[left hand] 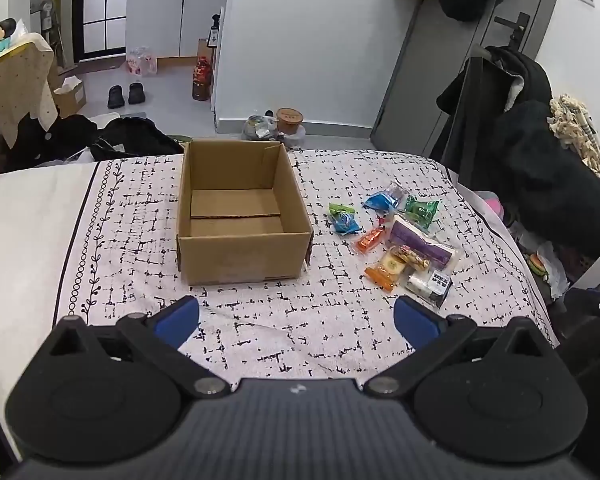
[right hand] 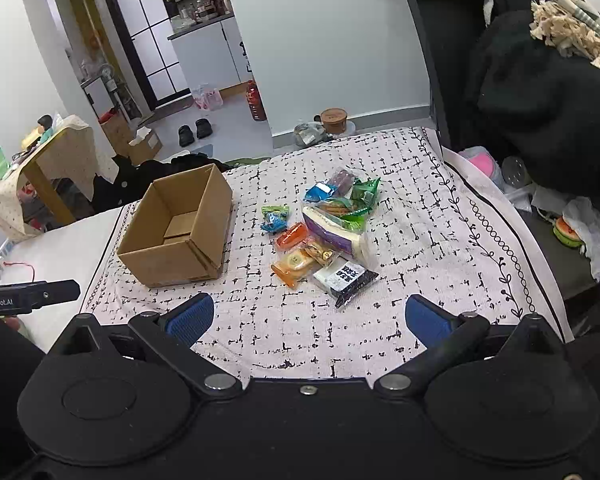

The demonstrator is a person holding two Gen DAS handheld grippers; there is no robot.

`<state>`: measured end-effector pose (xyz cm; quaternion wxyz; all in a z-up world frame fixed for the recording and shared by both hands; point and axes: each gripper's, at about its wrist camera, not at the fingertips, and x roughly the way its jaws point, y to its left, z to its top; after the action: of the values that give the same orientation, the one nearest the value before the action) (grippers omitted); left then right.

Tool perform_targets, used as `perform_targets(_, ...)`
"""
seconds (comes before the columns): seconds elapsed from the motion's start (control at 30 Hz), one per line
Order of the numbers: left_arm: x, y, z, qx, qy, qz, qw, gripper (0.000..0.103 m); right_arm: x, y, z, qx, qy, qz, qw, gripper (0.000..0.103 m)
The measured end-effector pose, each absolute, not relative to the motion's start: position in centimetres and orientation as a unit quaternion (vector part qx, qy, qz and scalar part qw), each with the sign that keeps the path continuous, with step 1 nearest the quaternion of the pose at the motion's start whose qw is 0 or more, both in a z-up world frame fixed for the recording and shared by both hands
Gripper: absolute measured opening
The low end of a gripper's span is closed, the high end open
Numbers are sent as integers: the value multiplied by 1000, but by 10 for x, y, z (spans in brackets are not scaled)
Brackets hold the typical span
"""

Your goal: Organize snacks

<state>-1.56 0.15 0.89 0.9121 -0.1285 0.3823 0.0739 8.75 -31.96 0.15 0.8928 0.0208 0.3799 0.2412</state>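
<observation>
Hovering over the patterned bedspread [left hand: 260, 320], left gripper [left hand: 296, 316] and right gripper [right hand: 308, 320], both spread wide, gripping nothing. Right of the open cardboard box [left hand: 240, 216]: snack packets [right hand: 324, 232] piled loosely, none inside the box.

Both wrist views tilt down over the bed [left hand: 260, 320] (right one further right), sharing the box [left hand: 240, 256] and snacks [right hand: 324, 236].

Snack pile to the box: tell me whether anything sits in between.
Nothing visible does. The snack pile lies on the patterned bedspread beside the open cardboard box, with only bare cloth between them. The box holds nothing, and both grippers, left and right, are open.
</observation>
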Motion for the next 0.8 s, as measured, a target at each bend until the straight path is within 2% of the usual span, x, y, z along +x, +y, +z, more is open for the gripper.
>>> perform_targets(0.8,-20,6,16,-135,374,79,914,103,87,-317,5,19,381,242,892,103)
